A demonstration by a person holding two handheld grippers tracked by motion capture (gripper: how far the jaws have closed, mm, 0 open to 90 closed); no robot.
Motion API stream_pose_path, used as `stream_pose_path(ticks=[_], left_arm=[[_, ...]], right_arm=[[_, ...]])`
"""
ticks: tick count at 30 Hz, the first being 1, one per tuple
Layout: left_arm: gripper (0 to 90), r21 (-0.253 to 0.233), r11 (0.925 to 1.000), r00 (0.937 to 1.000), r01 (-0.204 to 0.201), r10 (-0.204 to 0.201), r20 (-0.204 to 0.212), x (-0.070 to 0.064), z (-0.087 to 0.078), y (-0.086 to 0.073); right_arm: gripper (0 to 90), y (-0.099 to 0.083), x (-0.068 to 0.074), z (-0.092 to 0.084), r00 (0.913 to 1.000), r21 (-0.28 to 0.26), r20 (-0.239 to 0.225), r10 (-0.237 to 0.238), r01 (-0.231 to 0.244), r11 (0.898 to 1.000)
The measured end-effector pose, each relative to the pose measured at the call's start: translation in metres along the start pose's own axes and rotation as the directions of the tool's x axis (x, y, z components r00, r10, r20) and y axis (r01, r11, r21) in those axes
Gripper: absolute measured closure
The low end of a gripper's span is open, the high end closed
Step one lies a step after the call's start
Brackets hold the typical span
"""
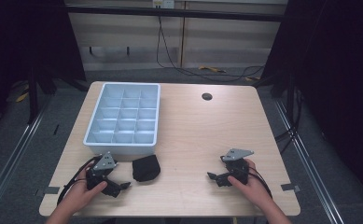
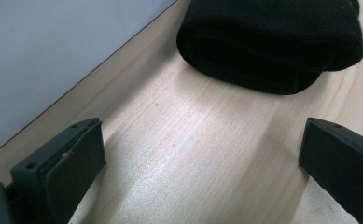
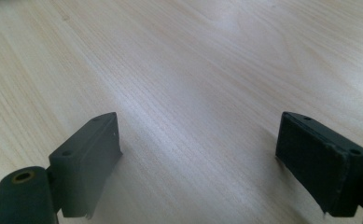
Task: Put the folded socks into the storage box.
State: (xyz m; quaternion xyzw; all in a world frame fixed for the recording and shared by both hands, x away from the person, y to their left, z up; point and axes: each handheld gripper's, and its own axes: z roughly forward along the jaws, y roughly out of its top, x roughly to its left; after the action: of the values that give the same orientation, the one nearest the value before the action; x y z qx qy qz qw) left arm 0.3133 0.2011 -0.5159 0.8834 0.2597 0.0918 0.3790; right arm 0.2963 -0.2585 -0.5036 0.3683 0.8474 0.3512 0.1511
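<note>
Left tool (image 1: 123, 185) rests on the tabletop (image 1: 193, 135) with jaws spread, empty; the black folded cloth (image 1: 146, 169) lies just beside it, near the grey divided tray (image 1: 123, 119). Right tool (image 1: 214, 176) is spread too, well apart. Pinching only 1 layer could unfold the soft cloth. Dark curtains surround the pale wood.

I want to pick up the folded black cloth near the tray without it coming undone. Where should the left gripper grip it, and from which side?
Probably across the rounded folded edge of the black cloth that faces the left gripper, coming in low along the table. There the layers are stacked together, so open jaws can straddle the whole bundle. The divided tray stands close behind it, which rules out that side.
</note>
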Motion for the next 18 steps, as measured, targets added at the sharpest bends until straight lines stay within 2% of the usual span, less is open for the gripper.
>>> stream_pose_path(ticks=[7, 12, 18], left_arm=[[0.0, 0.003, 1.0, 1.0, -0.007, 0.007, -0.001, 0.0004, -0.0001, 0.0001], [0.0, 0.005, 0.9999, 0.9999, 0.013, -0.013, -0.011, -0.0021, -0.0001, 0.0004], [4.1, 0.084, 0.9963, 0.9998, 0.021, -0.02, -0.006, -0.0061, -0.0054, 0.0068]], right_arm=[[13.1, 0.0, 0.0, 0.0, 1.0, 0.0, 0.0, 0.0, 0.0, 1.0], [13.1, 0.0, 0.0, 0.0, 1.0, 0.0, -0.001, 0.0, 0.0, 1.0], [13.1, 0.0, -0.0001, 0.0, 1.0, 0.0, -0.001, 0.0, 0.0, 1.0]])
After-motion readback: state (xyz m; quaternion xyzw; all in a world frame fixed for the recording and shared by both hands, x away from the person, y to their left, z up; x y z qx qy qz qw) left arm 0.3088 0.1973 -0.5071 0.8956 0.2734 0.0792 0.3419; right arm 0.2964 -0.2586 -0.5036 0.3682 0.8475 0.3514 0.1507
